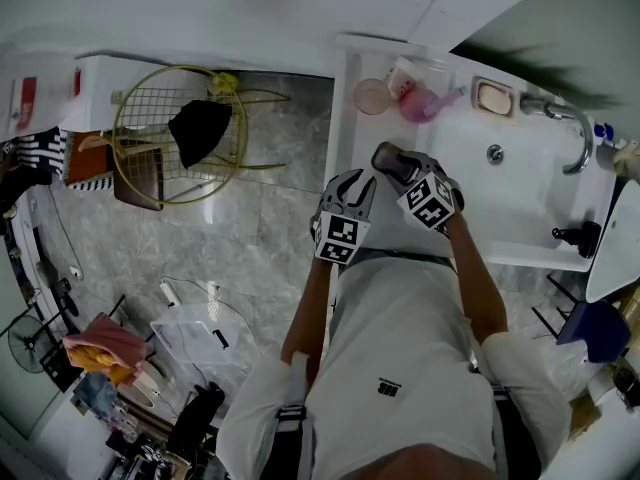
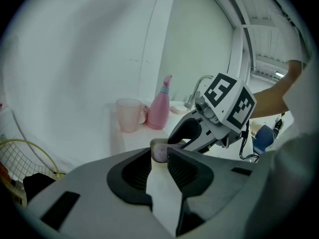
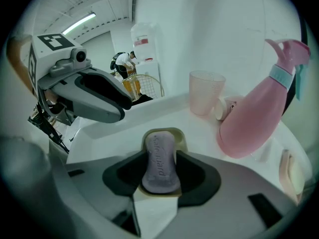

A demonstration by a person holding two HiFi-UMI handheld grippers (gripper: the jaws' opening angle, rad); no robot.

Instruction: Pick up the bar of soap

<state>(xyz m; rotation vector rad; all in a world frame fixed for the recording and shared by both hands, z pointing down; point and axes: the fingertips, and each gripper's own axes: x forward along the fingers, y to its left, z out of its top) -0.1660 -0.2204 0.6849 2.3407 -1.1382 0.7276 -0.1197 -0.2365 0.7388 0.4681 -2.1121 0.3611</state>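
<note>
Pinching soap [image 3: 159, 166] along its long sides with right hand-held gripper [image 3: 160, 154], over surface [image 3: 109, 133], near pink bottle [image 3: 254, 118]. Suggesting firm, even squeeze and straight lift: probably slick. Running left hand-held gripper [image 2: 159, 156] empty, jaws slightly parted. Getting pad contact from right gripper view only; getting sink [image 1: 510, 198] layout from head view only.

Lilac bar of soap [image 3: 159, 167], embossed face up, lengthwise between fingers [image 3: 198, 176] of right gripper [image 3: 160, 154]

Head view looks steeply down on the sink [image 1: 500, 183]; the 2 gripper views, low and close, share the bar of soap [image 3: 160, 163].
</note>
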